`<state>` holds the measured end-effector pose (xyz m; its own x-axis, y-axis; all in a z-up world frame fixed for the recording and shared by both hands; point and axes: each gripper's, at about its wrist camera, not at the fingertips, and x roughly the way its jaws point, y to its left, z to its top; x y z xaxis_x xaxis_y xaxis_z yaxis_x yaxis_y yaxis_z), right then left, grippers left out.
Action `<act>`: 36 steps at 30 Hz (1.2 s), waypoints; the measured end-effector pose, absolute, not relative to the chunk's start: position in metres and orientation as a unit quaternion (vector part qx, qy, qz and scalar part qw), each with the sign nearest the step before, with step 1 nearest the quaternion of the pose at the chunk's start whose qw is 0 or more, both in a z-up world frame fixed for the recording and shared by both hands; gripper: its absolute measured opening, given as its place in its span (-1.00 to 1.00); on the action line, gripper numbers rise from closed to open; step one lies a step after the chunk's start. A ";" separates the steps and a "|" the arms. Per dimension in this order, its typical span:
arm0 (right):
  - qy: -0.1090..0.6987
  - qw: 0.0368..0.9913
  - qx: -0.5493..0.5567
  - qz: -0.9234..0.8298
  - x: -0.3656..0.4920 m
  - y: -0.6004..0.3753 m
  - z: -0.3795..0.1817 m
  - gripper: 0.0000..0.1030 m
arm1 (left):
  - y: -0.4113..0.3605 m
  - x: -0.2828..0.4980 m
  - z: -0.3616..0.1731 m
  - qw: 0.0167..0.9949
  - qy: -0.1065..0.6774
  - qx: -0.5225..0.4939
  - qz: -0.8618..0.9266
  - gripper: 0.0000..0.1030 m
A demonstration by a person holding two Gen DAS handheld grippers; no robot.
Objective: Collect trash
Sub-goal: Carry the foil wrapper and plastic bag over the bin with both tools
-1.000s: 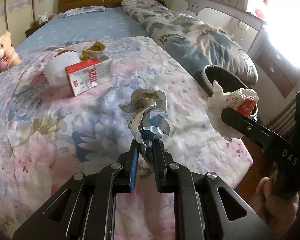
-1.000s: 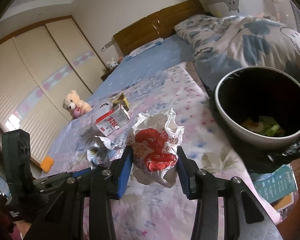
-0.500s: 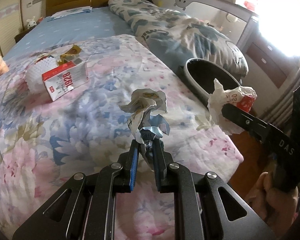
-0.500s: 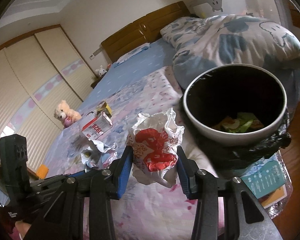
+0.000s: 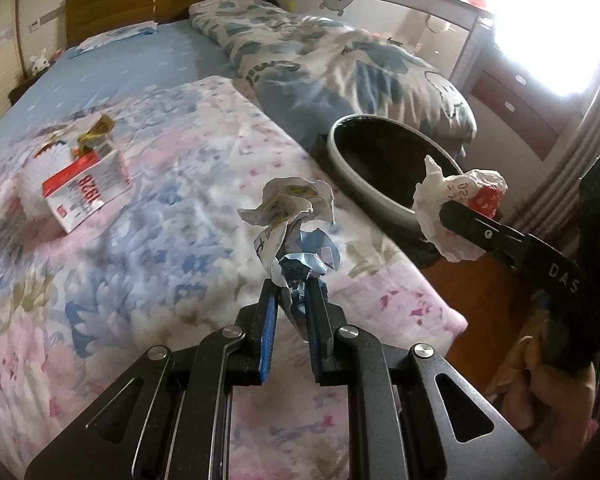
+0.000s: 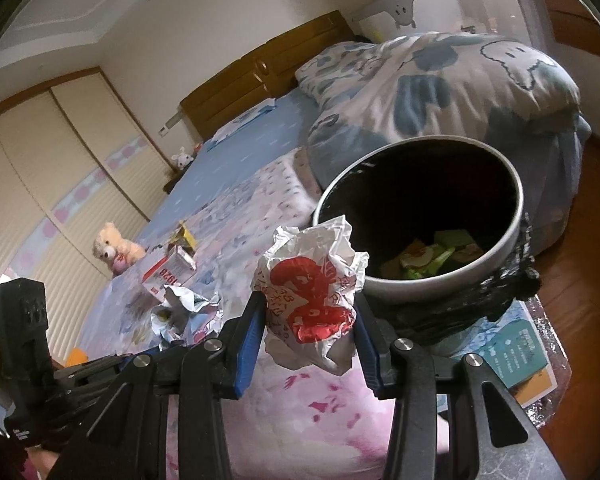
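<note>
- Left gripper (image 5: 290, 300): jaws nearly closed, pinching a crumpled blue-and-white paper wad (image 5: 290, 224) by its lower end. The wad stands up above the fingertips, clear of the bedding. Small print on it is too creased to read.
- Right gripper (image 6: 310, 320): jaws part-spread, clamped on both sides of a crumpled white wrapper (image 6: 312, 292) with a red printed figure. Small red characters on the wrapper are not legible.
- In the left wrist view the right gripper's finger enters from 3 o'clock; white letters "DAS" are readable on its side, and the wrapper shows the digits "02".
- Floral blanket (image 5: 140, 280): lies under both tools. Its corner and edge drop off at 4 o'clock in the left wrist view, with wooden floor beyond.
- Trash bin (image 6: 516, 216): round, grey rim, black liner, at 1 o'clock from the held wrapper in the right wrist view, just off the bed edge. Green and yellow waste lies at the bottom. The mouth is unobstructed.
- Teal booklet (image 6: 520, 356): on the floor beside the bin, at 4 o'clock; text too small to read.
- Red-and-white carton (image 5: 86, 190): on the blanket at 10 o'clock, marked "1928", seen upside down. A yellow wrapper (image 5: 96, 134) lies just behind it.
- Folded quilt (image 5: 340, 68): behind the bin, at 12 to 1 o'clock.
- Teddy bear (image 6: 114, 250): at the far bed edge, 9 o'clock.
</note>
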<state>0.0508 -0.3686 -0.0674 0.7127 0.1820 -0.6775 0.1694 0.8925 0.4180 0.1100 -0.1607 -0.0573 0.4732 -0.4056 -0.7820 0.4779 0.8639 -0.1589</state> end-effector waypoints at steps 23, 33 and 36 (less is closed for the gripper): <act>0.392 0.894 0.216 -0.035 0.085 -0.427 -0.057 -0.12 | -0.234 0.142 -0.042 0.849 0.428 0.068 -0.301 -0.75; 0.402 0.890 0.211 -0.043 0.103 -0.446 -0.060 -0.11 | -0.260 0.161 -0.044 0.842 0.436 0.074 -0.308 -0.75; 0.406 0.888 0.210 -0.045 0.107 -0.451 -0.061 -0.11 | -0.267 0.166 -0.046 0.840 0.440 0.075 -0.309 -0.75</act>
<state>0.1071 -0.4512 -0.0605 0.6659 0.0902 -0.7405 0.2511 0.9077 0.3363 0.1661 -0.2666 -0.0464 0.4210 -0.4535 -0.7856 0.5858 0.7972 -0.1463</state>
